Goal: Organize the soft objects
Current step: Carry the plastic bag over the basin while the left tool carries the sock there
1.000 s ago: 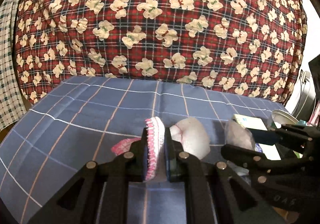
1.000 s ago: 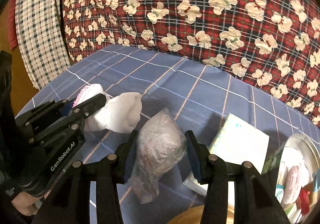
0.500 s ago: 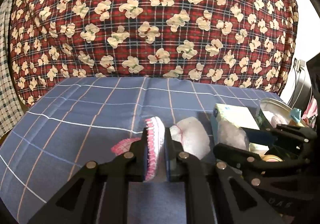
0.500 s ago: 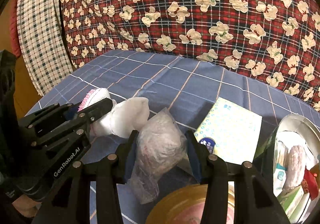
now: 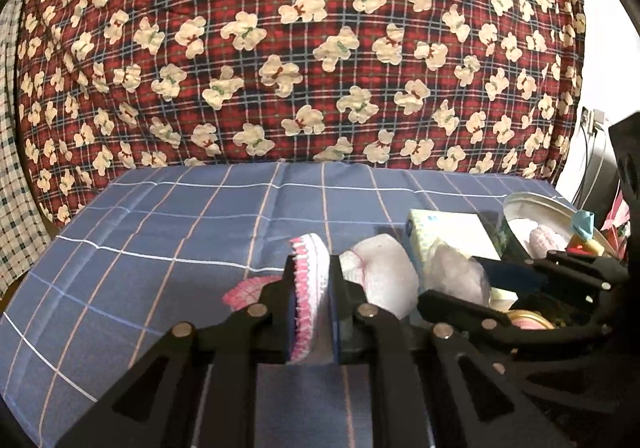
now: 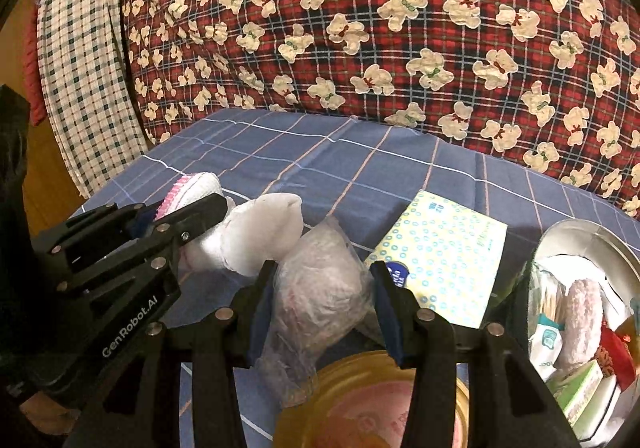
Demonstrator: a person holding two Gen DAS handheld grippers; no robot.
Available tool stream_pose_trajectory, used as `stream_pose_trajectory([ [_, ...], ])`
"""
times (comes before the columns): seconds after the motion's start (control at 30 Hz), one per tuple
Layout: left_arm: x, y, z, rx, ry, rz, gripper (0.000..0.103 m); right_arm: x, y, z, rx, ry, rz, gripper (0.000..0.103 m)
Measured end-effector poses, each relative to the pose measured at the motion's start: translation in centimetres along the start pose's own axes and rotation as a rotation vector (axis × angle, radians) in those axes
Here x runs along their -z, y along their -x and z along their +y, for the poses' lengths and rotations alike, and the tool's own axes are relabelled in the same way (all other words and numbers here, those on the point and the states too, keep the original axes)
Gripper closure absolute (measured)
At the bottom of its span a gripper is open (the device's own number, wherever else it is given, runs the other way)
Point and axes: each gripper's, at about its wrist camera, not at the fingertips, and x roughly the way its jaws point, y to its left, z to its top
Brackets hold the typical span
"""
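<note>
Clamping a white knitted sock with pink trim (image 5: 310,288) between its closed fingers, the left gripper (image 5: 312,312) is holding the cuff upright above the blue checked cloth (image 5: 160,248), while the sock's white toe end (image 6: 256,244) is hanging loose beside it. Just to its right, the right gripper (image 6: 322,312) is squeezing a crinkled clear plastic bag of soft stuff (image 6: 320,288) between its blue pads (image 6: 390,316), directly over a yellow-rimmed round lid (image 6: 372,408). Risk is sitting mostly in that bag: slick film is bulging out past the pads, and it is likely to slide free if the grip slackens or the hand swings. Both tools are working nearly touching, so the dangling sock may be snagging on the neighbouring finger. Farther right, a patterned tissue pack (image 6: 444,260) is lying flat, and an open round tin (image 6: 600,248) is already crowded with small packets, leaving scant room. Behind, a red plaid bear-print quilt (image 5: 300,47) is filling the background.
</note>
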Motion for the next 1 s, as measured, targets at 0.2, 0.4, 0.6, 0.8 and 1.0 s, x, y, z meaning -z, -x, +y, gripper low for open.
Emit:
stream_pose_trajectory([
  [0.2,-0.5,0.5,-1.2,0.004,-0.014,-0.012,0.093,0.2,0.8,-0.8,0.000,-0.013,-0.019,0.054],
  [0.4,-0.9,1.0,-2.2,0.002,-0.027,-0.021,0.093,0.3,1.6,-1.5,0.005,-0.020,-0.037,0.054],
  [0.6,-1.2,1.6,-2.9,0.004,-0.029,-0.034,0.093,0.5,2.1,-2.0,0.009,-0.025,-0.046,0.054],
  [0.8,-1.5,2.3,-3.8,0.016,-0.040,-0.050,0.093,0.8,3.1,-2.6,0.016,-0.036,-0.071,0.054],
  [1.0,-1.8,2.4,-4.5,0.024,-0.043,-0.054,0.093,1.0,3.5,-3.1,0.021,-0.044,-0.088,0.054],
])
